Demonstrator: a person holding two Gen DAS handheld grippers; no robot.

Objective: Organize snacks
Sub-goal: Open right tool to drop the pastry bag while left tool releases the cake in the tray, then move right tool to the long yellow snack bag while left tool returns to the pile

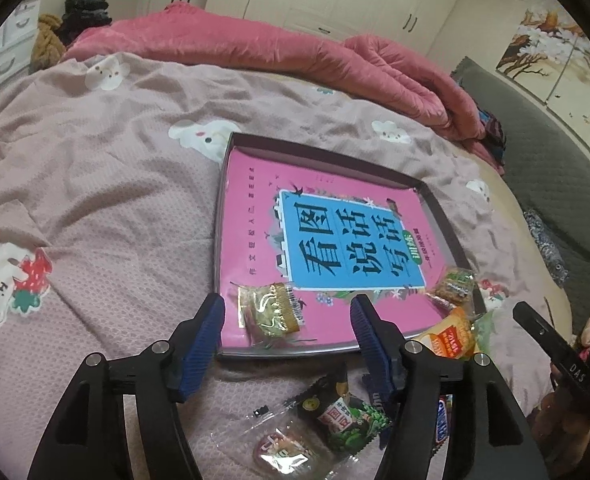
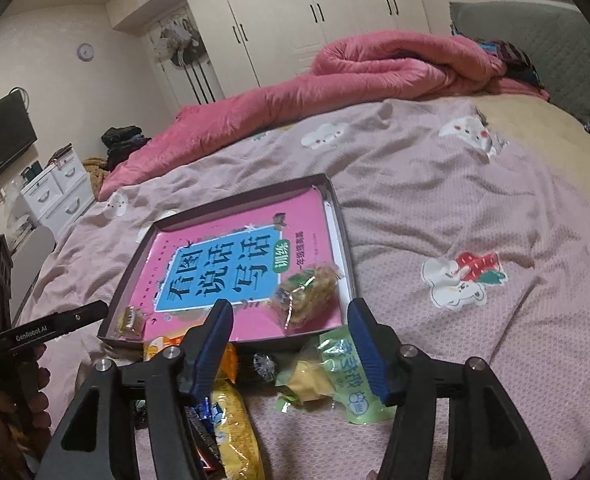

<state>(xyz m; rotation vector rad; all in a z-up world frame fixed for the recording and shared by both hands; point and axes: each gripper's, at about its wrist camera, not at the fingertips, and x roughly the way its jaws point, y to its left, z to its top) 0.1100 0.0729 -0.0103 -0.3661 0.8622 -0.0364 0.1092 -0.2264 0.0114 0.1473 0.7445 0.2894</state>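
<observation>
Two snack packets already lay in the shallow tray point(image 1: 435, 200) on the bed point(image 1: 95, 200): a clear gold-edged one point(image 1: 269, 308) near the tray's front left corner and a crispy yellow-and-green one point(image 2: 309, 290) at its front right corner, both resting on the pink book point(image 1: 255, 208) that lined the bottom. The left gripper point(image 1: 289, 326) hung with its jaws apart and nothing between them, and the right gripper point(image 2: 291, 330) likewise gaped empty. The rest of the snacks sat loose on the quilt just outside the tray's front wall: a dark green packet point(image 1: 347, 416), an orange one point(image 1: 447, 336), a pale green pouch point(image 2: 351, 372) and a long yellow bag point(image 2: 235, 424). I'd have worried that the soft bedding would let the tray tip under a push, and that slick wrappers could slip from the pads, or that the heaped packets might be dragged together.
</observation>
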